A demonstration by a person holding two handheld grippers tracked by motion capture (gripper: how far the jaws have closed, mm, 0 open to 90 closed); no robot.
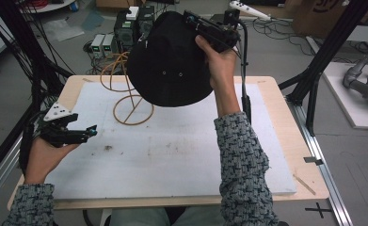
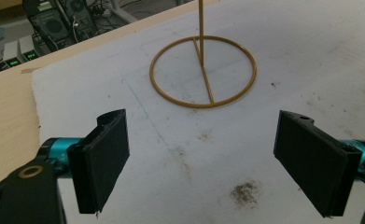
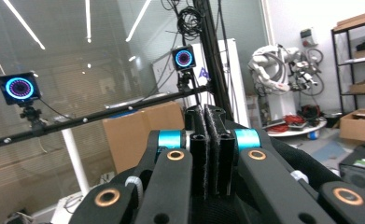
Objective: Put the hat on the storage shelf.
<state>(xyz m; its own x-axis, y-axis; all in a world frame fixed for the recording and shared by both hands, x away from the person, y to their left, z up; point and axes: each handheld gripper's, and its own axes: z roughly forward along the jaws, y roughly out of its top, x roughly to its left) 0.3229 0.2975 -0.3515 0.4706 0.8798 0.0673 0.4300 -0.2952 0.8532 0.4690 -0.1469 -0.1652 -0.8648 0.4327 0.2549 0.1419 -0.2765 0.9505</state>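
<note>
From the high view, the right tongs [image 1: 196,24] are raised above the far side of the tabletop [image 1: 285,108] and pinch the edge of a black hat [image 1: 170,61], which hangs in the air over the top of a thin wire hat stand [image 1: 132,101]. The stand's ring base rests on the white mat [image 1: 172,150] that covers most of the tabletop; its upper loops rise behind the hat. The left tongs [image 1: 90,130] are held low near the left edge of the mat, spread and empty, well apart from the stand.

In the left gripper view, the left tongs [image 2: 201,161] stand wide open with nothing between the pads, aimed across the stained mat [image 2: 311,56] toward the ring base of the stand [image 2: 203,72], whose upright rod runs out of the top of the picture.

In the right gripper view, the right tongs [image 3: 210,144] are pressed together on a thin fold of black cloth, and the hat [image 3: 283,163] spreads dark beneath them; the camera looks out at the room.

By my reading, the hat is lifted and carried and is close to the stand but not yet seated on it. What is left is to lower it over the top loops and let go.
</note>
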